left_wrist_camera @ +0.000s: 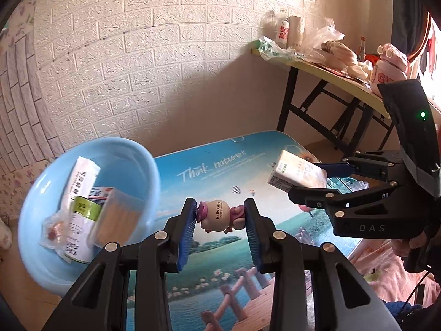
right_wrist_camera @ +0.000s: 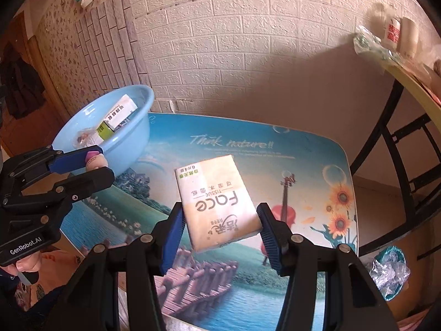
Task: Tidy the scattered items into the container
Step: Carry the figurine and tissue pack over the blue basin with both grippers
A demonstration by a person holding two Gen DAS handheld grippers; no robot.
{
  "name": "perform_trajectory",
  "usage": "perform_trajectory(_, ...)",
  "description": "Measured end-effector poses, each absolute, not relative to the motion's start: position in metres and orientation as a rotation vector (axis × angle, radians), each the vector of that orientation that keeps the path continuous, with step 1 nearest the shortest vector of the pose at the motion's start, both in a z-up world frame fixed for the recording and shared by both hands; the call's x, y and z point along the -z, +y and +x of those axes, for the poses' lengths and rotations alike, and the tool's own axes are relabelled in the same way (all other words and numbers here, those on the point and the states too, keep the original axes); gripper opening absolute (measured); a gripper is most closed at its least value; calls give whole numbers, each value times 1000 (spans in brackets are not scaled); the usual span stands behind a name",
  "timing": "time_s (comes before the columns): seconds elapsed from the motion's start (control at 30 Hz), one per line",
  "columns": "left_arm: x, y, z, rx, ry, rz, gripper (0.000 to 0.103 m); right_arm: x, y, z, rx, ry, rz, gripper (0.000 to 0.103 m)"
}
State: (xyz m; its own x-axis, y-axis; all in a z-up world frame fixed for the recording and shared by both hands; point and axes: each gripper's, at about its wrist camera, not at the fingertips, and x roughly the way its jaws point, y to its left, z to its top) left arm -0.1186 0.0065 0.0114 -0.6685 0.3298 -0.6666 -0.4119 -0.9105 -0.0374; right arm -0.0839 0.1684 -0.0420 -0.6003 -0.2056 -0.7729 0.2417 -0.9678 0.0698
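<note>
My left gripper [left_wrist_camera: 220, 218] is shut on a small Hello Kitty figurine [left_wrist_camera: 219, 216] and holds it above the table, just right of the light blue basin [left_wrist_camera: 38, 193]. The basin holds a tube box, a clear box of cotton swabs [left_wrist_camera: 115, 218] and a small wrapped item. My right gripper [right_wrist_camera: 220, 229] is shut on a beige Face tissue pack [right_wrist_camera: 217, 201] and holds it above the middle of the table. In the right wrist view the basin [right_wrist_camera: 137, 138] sits at the table's far left corner, with the left gripper [right_wrist_camera: 93, 162] in front of it.
The low table [right_wrist_camera: 317, 149] has a printed landscape top and stands against a white brick wall. A folding table [left_wrist_camera: 339, 80] with bottles, cups and bags stands at the right. A bin with crumpled plastic [right_wrist_camera: 391, 270] sits on the floor at the right.
</note>
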Motion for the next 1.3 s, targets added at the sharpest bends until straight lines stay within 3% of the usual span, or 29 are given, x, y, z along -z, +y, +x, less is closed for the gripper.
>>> perform_trajectory(0.53,-44,-60,-118,-2668,106,-905,33,17,90,-115,2590,74,1147,54)
perform_trajectory(1.3,-50,-141,-140,-2846,-10,-947,33,3,11,-132,2540,169,1099,54)
